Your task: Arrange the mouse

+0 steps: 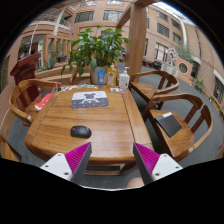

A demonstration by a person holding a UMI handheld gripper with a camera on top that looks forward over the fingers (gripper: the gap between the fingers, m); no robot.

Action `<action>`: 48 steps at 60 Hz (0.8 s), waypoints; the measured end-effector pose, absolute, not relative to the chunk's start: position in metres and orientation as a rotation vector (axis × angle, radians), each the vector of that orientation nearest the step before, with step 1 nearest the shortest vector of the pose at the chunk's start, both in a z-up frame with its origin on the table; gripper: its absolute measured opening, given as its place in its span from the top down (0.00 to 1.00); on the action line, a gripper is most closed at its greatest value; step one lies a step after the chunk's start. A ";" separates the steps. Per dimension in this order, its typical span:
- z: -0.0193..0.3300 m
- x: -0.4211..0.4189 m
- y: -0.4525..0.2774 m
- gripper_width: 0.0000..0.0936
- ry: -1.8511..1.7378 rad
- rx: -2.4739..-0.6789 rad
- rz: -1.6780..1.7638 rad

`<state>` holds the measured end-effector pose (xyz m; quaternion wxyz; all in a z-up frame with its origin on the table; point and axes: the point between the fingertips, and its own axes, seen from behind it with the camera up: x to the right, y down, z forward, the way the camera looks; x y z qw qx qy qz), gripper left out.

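Observation:
A black mouse (81,131) lies on the wooden table (110,125), near its front edge and toward the left. Farther back in the middle of the table sits a mouse pad (90,98) with a dark printed picture on it. My gripper (112,160) hovers in front of the table edge, fingers open with nothing between them. The magenta pads (75,158) show on both fingers. The mouse is just ahead of the left finger, apart from it.
Wooden chairs stand round the table: one at the right (186,125), one at the left (25,98), one at the back right (150,85). Bottles (112,76) and a potted plant (98,45) stand at the table's far end. A red item (43,101) lies at the left edge.

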<state>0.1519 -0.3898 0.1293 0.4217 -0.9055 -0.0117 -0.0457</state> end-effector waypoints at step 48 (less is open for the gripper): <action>-0.012 0.040 -0.268 0.07 -0.208 -2.205 0.058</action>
